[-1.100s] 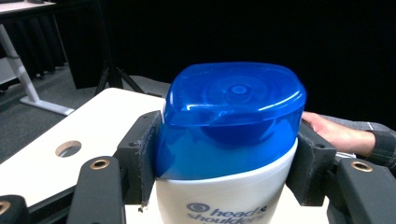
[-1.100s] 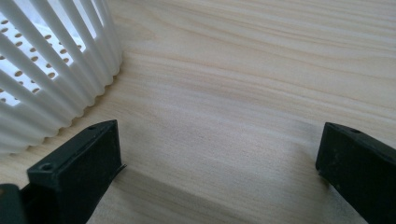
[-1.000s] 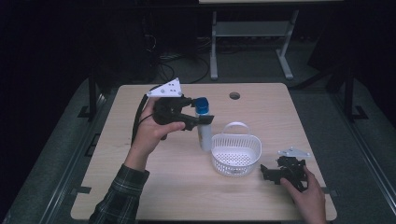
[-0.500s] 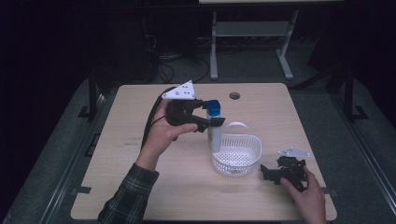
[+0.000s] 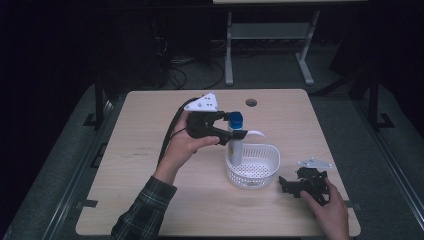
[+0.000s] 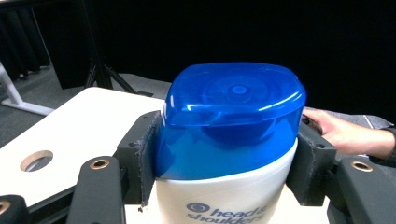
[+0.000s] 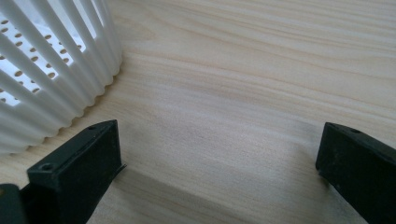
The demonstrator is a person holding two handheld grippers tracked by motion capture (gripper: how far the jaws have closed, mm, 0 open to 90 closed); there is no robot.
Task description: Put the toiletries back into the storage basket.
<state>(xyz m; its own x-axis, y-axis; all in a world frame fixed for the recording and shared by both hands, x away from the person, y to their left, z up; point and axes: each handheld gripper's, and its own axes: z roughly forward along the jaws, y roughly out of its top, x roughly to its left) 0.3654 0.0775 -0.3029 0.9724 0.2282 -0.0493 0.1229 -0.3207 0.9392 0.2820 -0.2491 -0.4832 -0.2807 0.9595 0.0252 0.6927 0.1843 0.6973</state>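
Right now your left gripper [image 5: 231, 131] is pinching the shampoo bottle [image 5: 235, 145] just under its blue cap [image 6: 231, 116], one pad [image 6: 148, 158] pressed to each side where the cap meets the white body. The bottle stands upright with its lower end down inside the white basket [image 5: 260, 172], against the basket's left wall, while your left hand [image 5: 182, 145] holds the gripper above the basket's rim. The basket sits right of the worktop's middle, nearer the front edge than the round hole [image 5: 251, 102] by the back edge. Your right gripper [image 5: 286, 184] rests low over the worktop [image 7: 243, 93] near the front right corner, just beside the basket's ribbed wall [image 7: 56, 79], its jaws spread wide with bare wood between them and nothing held.
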